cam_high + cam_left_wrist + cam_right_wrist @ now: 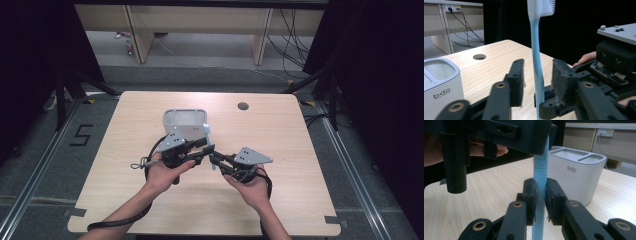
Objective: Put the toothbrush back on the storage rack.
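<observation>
A light-blue toothbrush (535, 50) with a white bristled head stands upright above the table. My right gripper (540, 197) is shut on its ribbed lower handle (541, 167). My left gripper (536, 75) has a jaw on each side of the handle higher up, and a gap shows between each pad and the handle. In the high view both grippers meet near the table's middle, the left gripper (209, 147) just above the right gripper (214, 157), with the toothbrush head (206, 129) sticking up between them. A white "bdo" toothbrush holder (185, 120) stands just behind them.
The holder (576, 170) has several open slots on top and sits close behind the brush. A round cable hole (243, 106) lies at the table's far right. The wooden tabletop (280, 135) stretches bare on both sides of the hands. Dark curtains flank the table.
</observation>
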A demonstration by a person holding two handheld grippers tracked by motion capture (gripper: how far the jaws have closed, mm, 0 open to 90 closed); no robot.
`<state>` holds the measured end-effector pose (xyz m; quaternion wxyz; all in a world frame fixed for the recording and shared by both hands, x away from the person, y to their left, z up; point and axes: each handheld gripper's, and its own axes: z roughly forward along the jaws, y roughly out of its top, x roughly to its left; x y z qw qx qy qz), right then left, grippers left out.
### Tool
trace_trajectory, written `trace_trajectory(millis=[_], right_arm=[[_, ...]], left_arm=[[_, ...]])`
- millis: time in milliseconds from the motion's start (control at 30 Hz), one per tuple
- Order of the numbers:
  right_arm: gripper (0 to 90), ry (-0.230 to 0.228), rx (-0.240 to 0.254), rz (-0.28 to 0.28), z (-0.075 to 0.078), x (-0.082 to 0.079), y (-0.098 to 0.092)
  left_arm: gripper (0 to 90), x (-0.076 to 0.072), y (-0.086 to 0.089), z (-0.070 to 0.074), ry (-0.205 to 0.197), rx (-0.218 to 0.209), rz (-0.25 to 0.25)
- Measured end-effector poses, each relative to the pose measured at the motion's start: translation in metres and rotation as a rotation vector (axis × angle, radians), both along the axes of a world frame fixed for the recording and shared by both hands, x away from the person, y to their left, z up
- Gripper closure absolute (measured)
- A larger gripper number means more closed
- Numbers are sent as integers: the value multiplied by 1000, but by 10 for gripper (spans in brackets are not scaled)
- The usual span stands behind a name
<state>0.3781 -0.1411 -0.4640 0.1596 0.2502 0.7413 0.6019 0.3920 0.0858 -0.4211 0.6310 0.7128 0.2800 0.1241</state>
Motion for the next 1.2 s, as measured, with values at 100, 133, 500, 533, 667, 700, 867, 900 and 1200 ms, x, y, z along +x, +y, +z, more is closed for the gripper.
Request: trace_trajectory(millis=[100, 133, 500, 533, 667, 700, 867, 900, 1200], right_arm=[[790, -36, -25, -9, 0, 1, 0], [790, -4, -7, 5, 0, 0, 2], [666, -5, -54, -20, 0, 0, 7], [643, 4, -63, -13, 1, 0, 7], [556, -4, -96, -38, 1, -1, 6], [540, -9, -103, -39, 1, -1, 5], [523, 8, -138, -42, 1, -5, 1], [522, 7, -144, -39, 1, -6, -1], [519, 15, -156, -65, -1, -12, -14]], left_arm=[[678, 1, -1, -1, 3, -4, 0], [703, 1, -1, -2, 3, -5, 4], [842, -1, -4, 1, -17, 21, -1], [842, -1, -3, 1, -19, 23, 0], [843, 0, 0, 3, -32, 26, 12], [842, 0, 2, 4, -38, 26, 18], [843, 2, 9, 6, -57, 28, 38], [843, 3, 11, 6, -60, 31, 41], [843, 7, 26, 11, -82, 30, 83]])
